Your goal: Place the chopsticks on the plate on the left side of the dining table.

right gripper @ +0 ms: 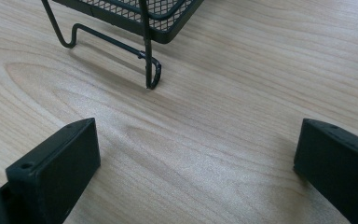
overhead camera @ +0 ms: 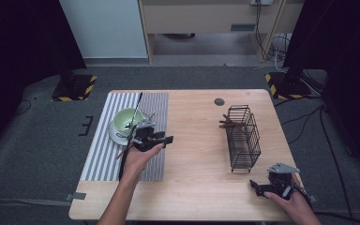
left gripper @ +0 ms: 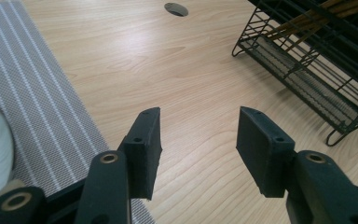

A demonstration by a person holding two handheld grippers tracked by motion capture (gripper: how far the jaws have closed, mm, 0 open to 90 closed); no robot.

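My left gripper (overhead camera: 166, 139) hovers at the right edge of a grey striped mat (overhead camera: 108, 159), just right of a pale green bowl (overhead camera: 127, 120) on a white saucer (overhead camera: 117, 137). A thin dark utensil (overhead camera: 138, 105) leans out of the bowl. In the left gripper view its jaws (left gripper: 198, 114) stand apart over bare wood with nothing between them. My right gripper (overhead camera: 258, 187) rests near the table's front right corner. Its jaws (right gripper: 198, 123) are wide open and empty, just short of the foot of a black wire rack (right gripper: 135, 11).
The wire rack (overhead camera: 243, 138) stands on the right half of the wooden table (overhead camera: 197, 187) with several wooden sticks (overhead camera: 227, 123) poking out of it. A round cable hole (overhead camera: 219, 101) lies near the far edge. Dark curtains and stands flank the table.
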